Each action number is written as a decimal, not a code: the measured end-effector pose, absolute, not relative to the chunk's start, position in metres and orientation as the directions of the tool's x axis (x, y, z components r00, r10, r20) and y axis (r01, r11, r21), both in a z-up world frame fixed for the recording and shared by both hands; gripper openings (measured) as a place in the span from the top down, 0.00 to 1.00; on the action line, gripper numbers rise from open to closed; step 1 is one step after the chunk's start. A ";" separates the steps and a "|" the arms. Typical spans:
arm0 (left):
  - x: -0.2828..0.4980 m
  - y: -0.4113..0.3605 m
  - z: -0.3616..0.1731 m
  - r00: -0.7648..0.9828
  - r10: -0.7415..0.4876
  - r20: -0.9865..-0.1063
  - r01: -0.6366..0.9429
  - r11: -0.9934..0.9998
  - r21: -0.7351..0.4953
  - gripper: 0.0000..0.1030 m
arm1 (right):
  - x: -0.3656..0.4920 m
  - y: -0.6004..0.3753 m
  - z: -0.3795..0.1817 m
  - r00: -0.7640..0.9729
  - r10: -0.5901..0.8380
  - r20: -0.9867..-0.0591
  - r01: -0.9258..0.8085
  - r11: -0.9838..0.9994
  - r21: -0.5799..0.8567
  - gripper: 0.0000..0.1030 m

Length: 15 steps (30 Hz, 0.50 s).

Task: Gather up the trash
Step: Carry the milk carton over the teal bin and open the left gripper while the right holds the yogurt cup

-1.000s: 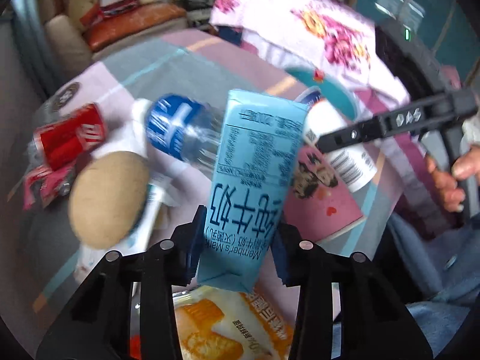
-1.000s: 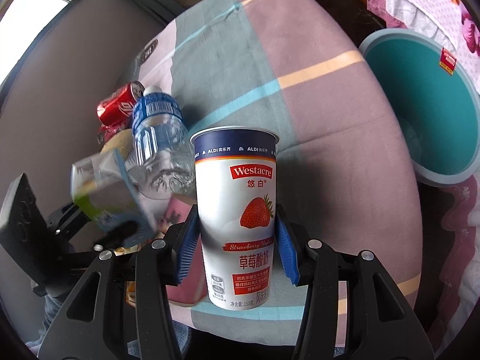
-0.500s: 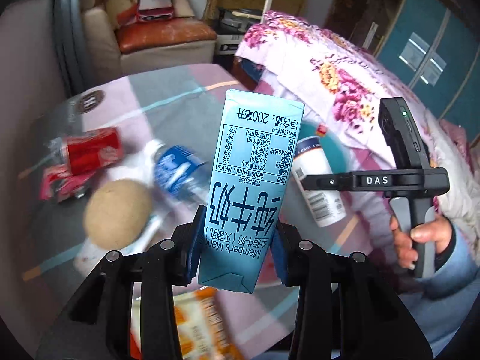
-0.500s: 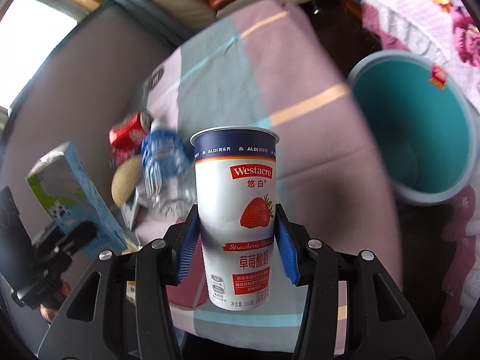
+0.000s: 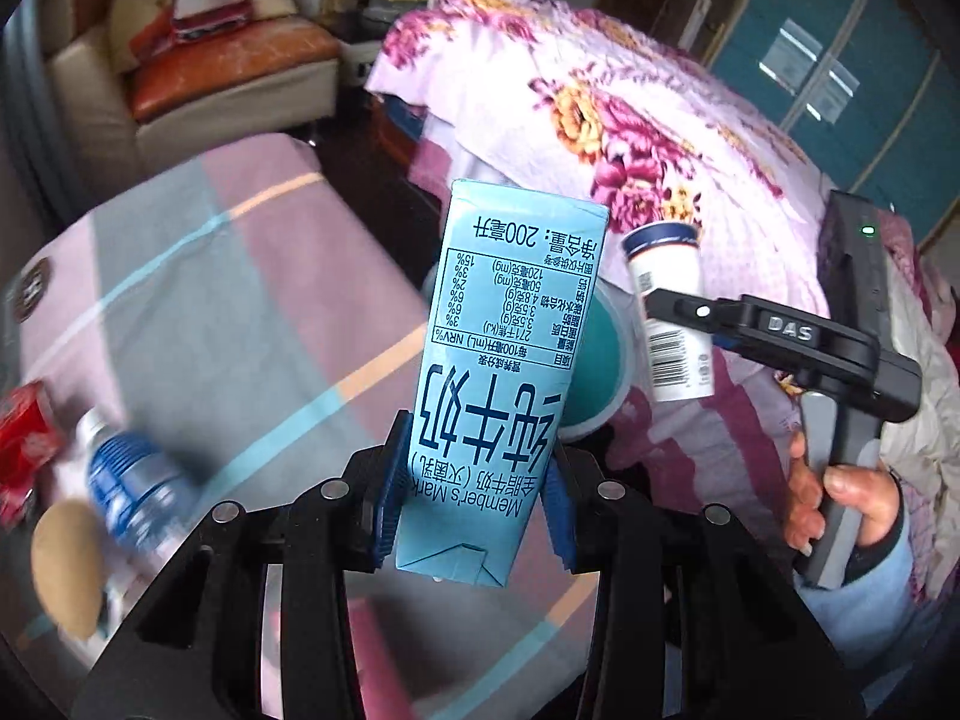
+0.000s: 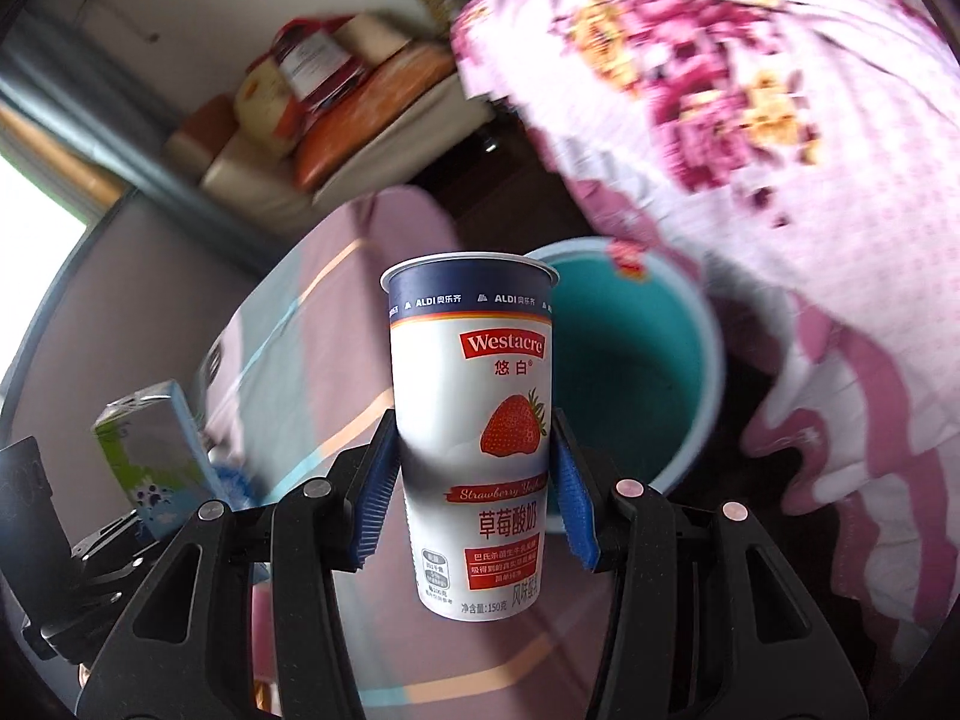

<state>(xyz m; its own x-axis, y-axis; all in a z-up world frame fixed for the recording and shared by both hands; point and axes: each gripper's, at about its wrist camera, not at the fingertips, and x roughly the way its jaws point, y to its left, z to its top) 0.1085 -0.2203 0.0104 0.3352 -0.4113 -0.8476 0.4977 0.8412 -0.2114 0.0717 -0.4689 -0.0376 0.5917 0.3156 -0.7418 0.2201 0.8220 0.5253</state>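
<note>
Two trash items held aloft, one per gripper. Left gripper [image 5: 474,501] clamped on milk carton [image 5: 501,384] at lower third; carton upright but print inverted, long axis toward 12 o'clock, slight lean to 1. Judged light, thin-walled, crushable; flat faces best taken, as done. Teal bin [image 6: 690,324] beyond, at 1 o'clock in right view. Right gripper [image 6: 474,495] clamped on yogurt cup [image 6: 471,420] mid-body; rim up, axis vertical. Judged light, smooth, slippery; squeeze kept moderate.
</note>
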 end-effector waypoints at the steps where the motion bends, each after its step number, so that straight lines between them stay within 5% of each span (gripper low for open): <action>1: 0.115 -0.232 0.004 0.322 -0.402 -0.857 0.500 0.841 -0.207 0.61 | 0.072 -0.475 -0.040 0.593 0.311 -0.742 0.229 0.819 0.527 0.55; 15: 0.152 -0.323 -0.057 0.183 -0.368 -0.912 0.531 0.817 -0.223 0.60 | 0.091 -0.518 -0.069 0.576 0.266 -0.773 0.298 0.812 0.502 0.55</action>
